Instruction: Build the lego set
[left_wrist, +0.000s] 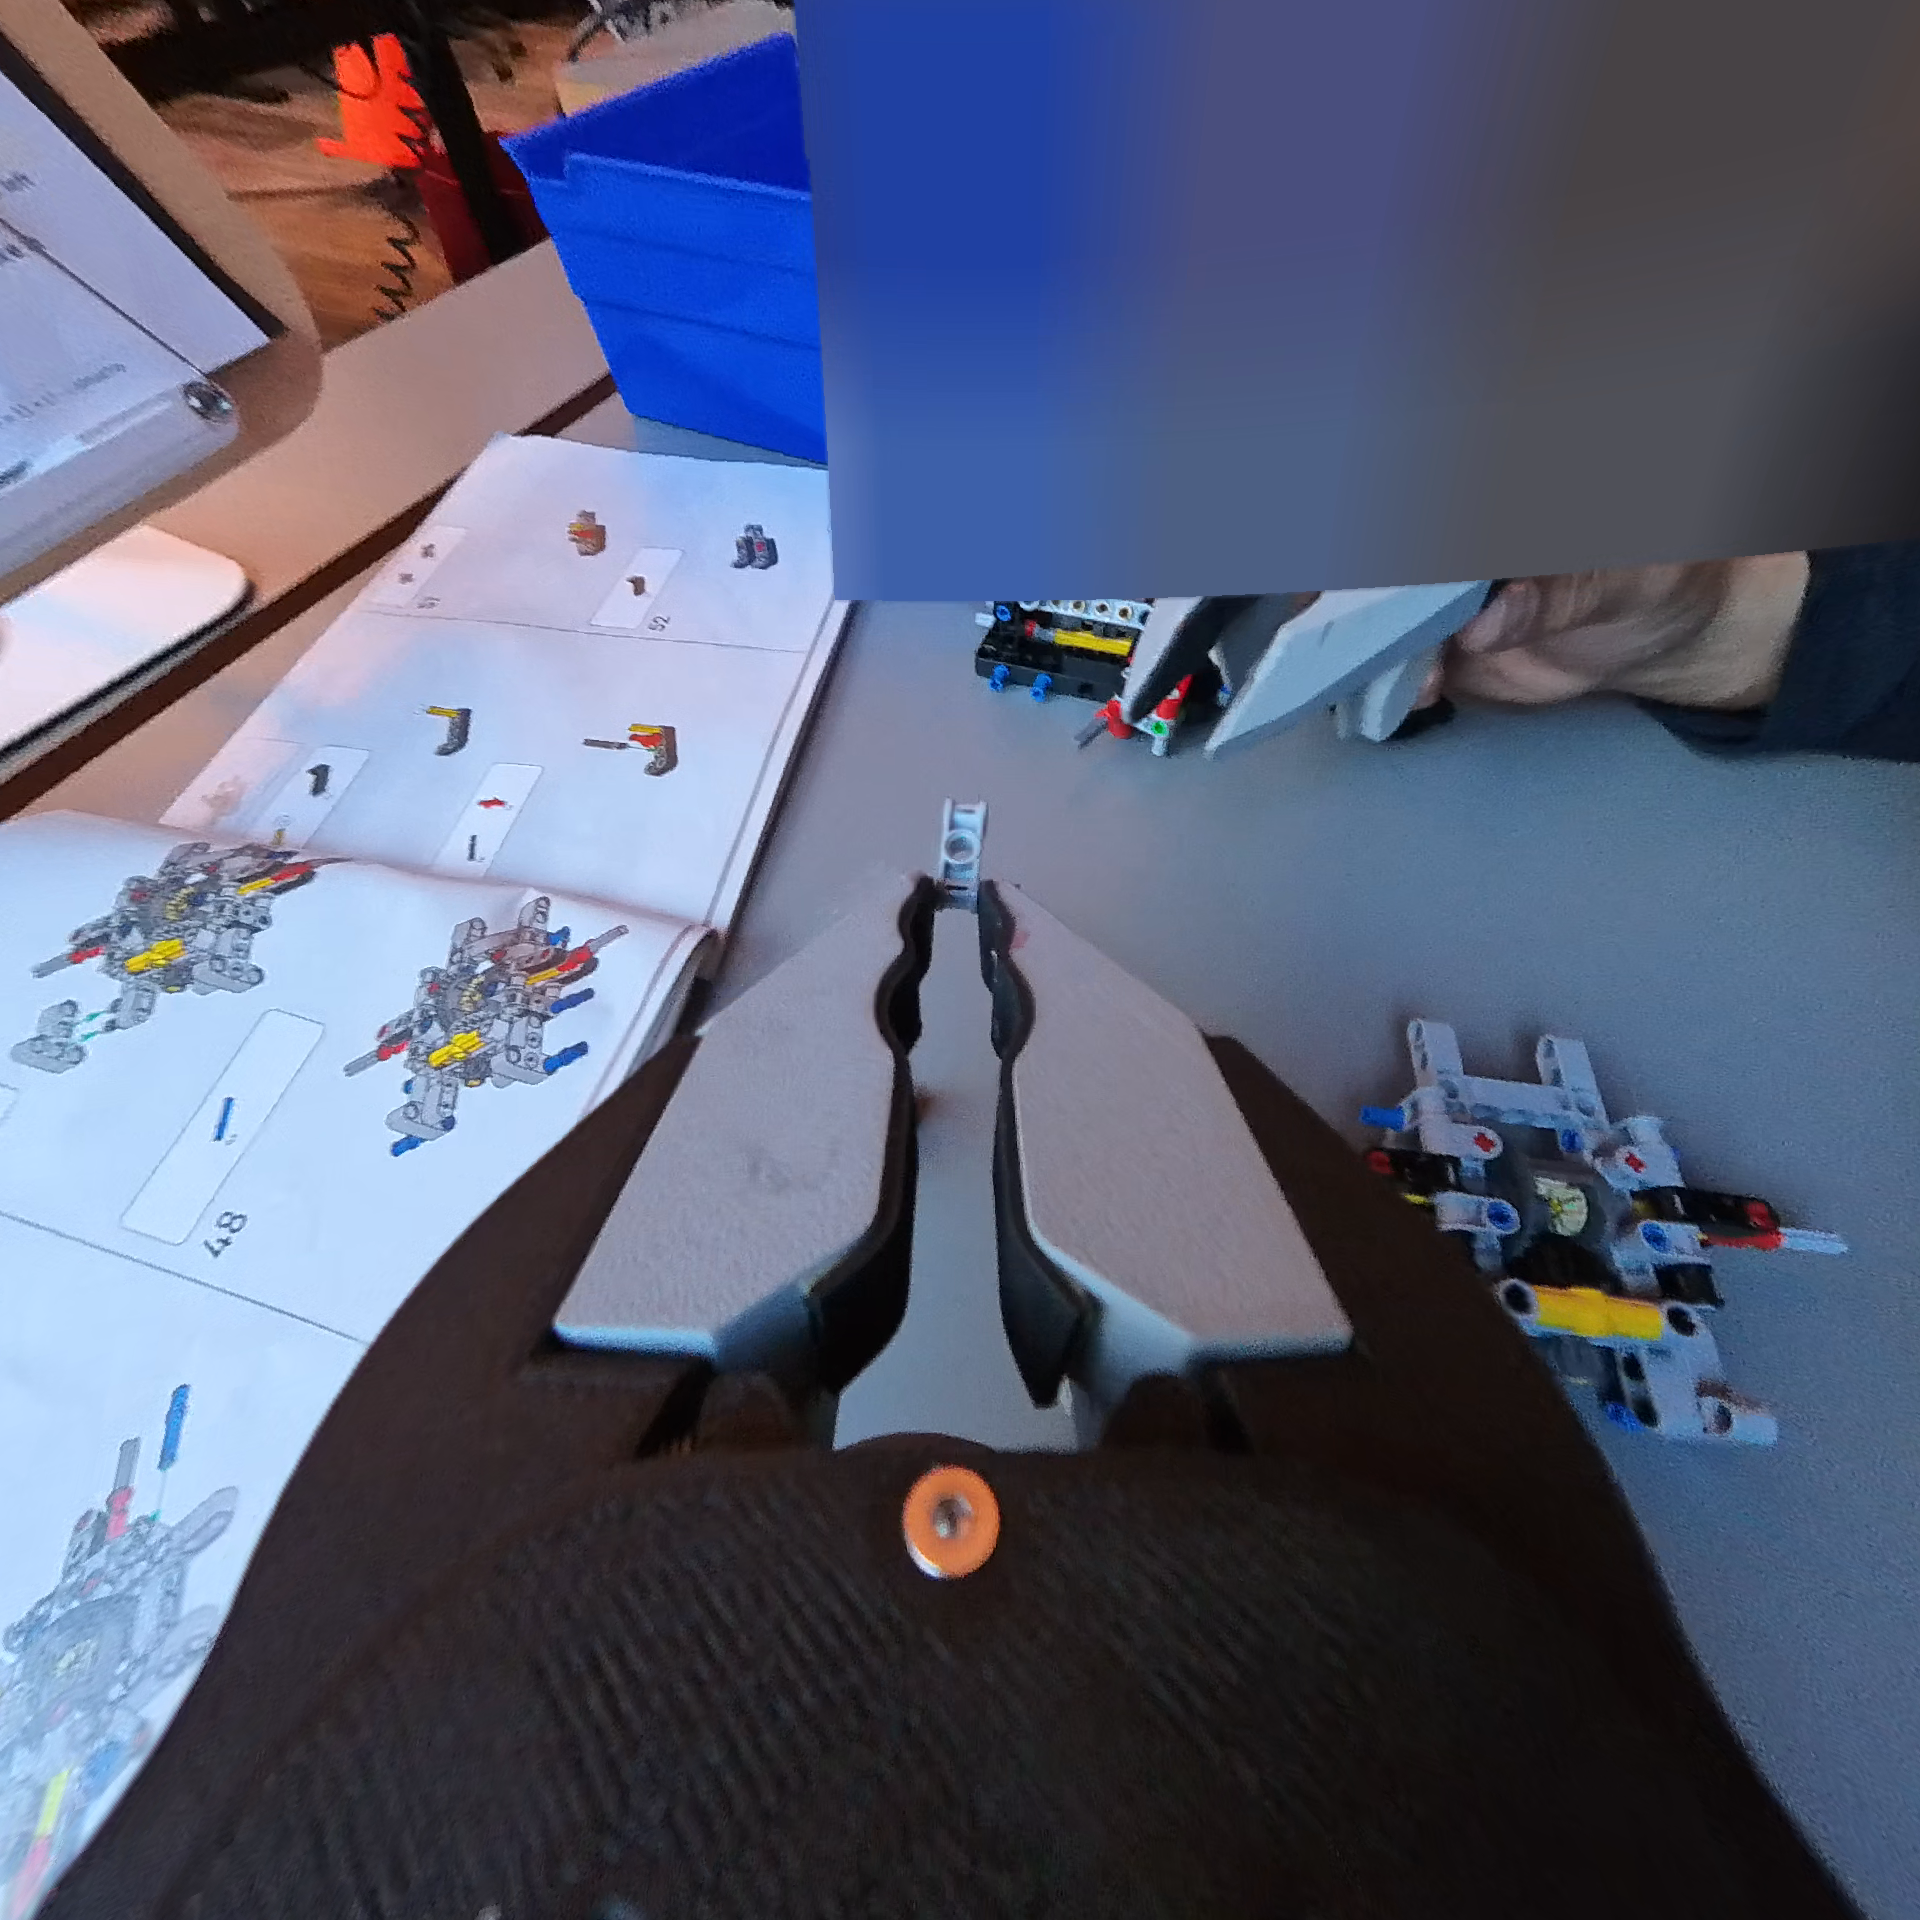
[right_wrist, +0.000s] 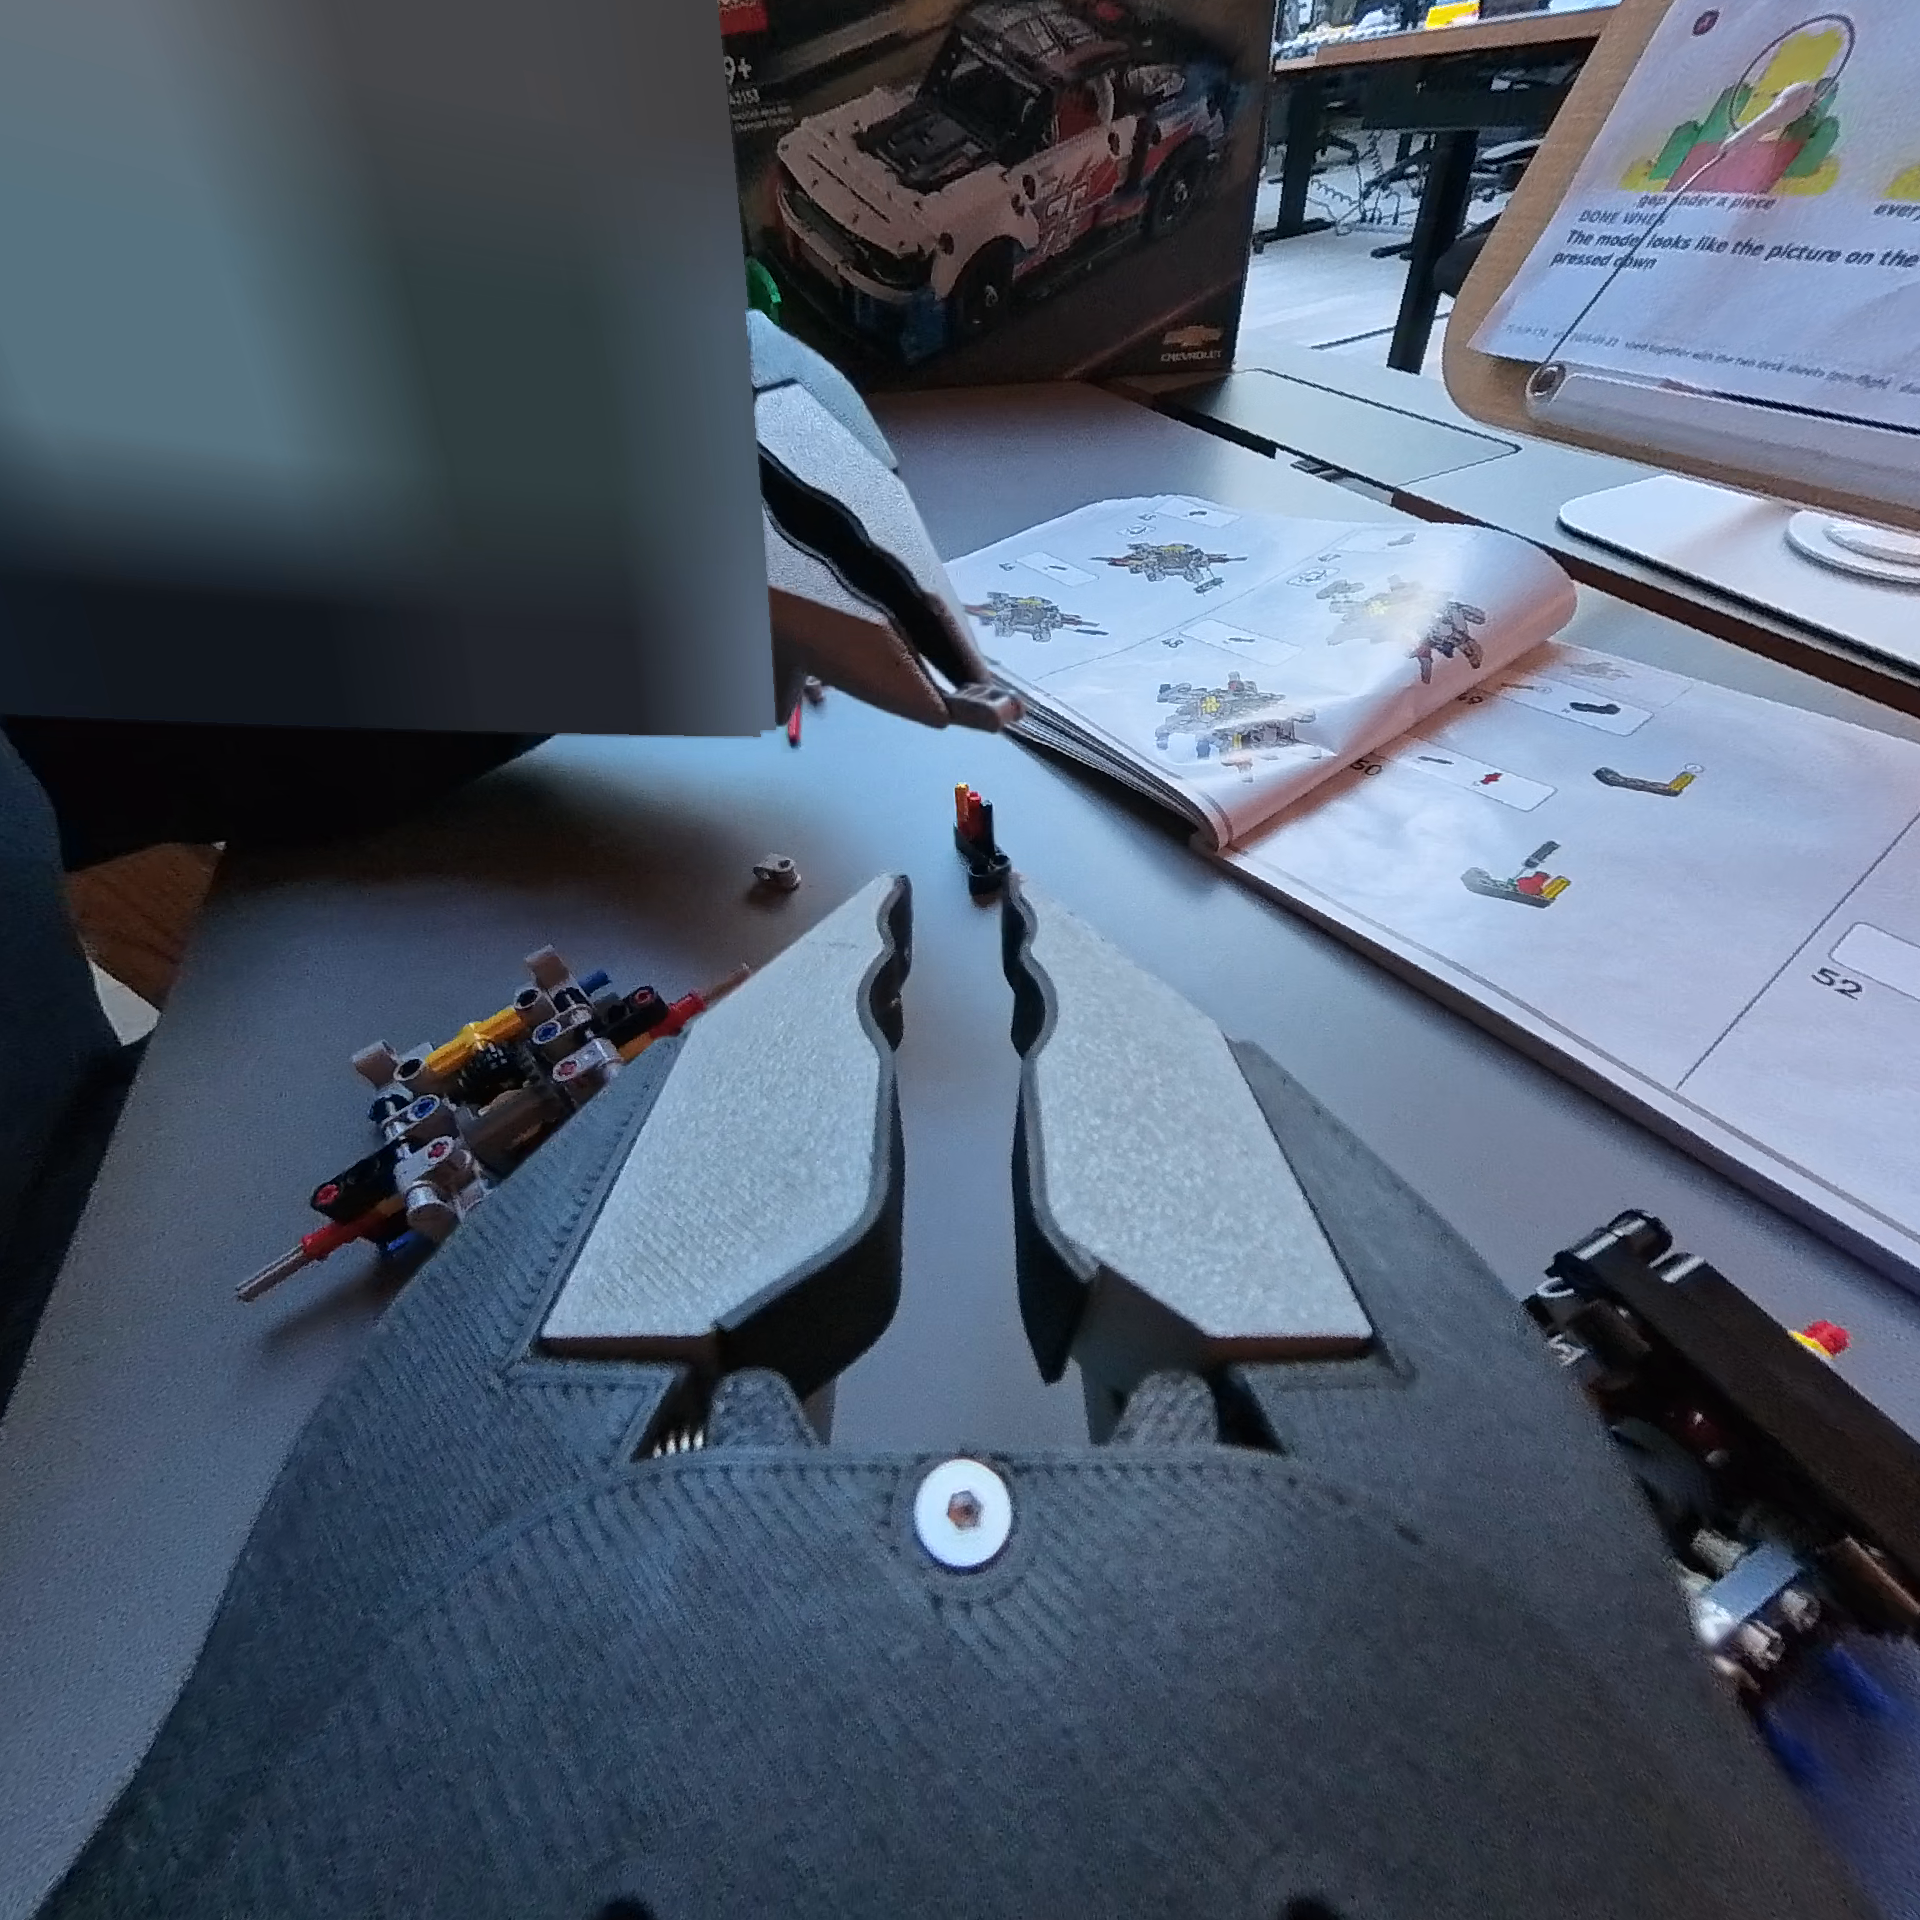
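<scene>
My left gripper (left_wrist: 956, 896) is shut on a small light grey connector piece (left_wrist: 962, 840), which sticks out past the fingertips above the grey table (left_wrist: 1351, 914). It also shows in the right wrist view (right_wrist: 961, 701), with the piece (right_wrist: 992, 709) at its tip beside the booklet. My right gripper (right_wrist: 956, 896) is open. A small black piece with red and yellow pins (right_wrist: 977, 836) stands on the table just beyond its right fingertip (right_wrist: 1016, 902), not pressed by the pads. The left wrist view shows the right gripper (left_wrist: 1179, 727) low over the table, held by a hand (left_wrist: 1621, 644).
An open instruction booklet (left_wrist: 468, 779) (right_wrist: 1455, 790) lies on the table. A grey built assembly (left_wrist: 1558, 1226) (right_wrist: 488, 1101) lies near both grippers. A black assembly (left_wrist: 1060, 644) (right_wrist: 1714, 1403) sits by the right gripper. A loose small connector (right_wrist: 776, 873), a blue bin (left_wrist: 696, 260), a set box (right_wrist: 997, 187) and a stand with a sheet (right_wrist: 1714, 208) are around. One gripper's finger ends stand about 6 centimeters off the other's.
</scene>
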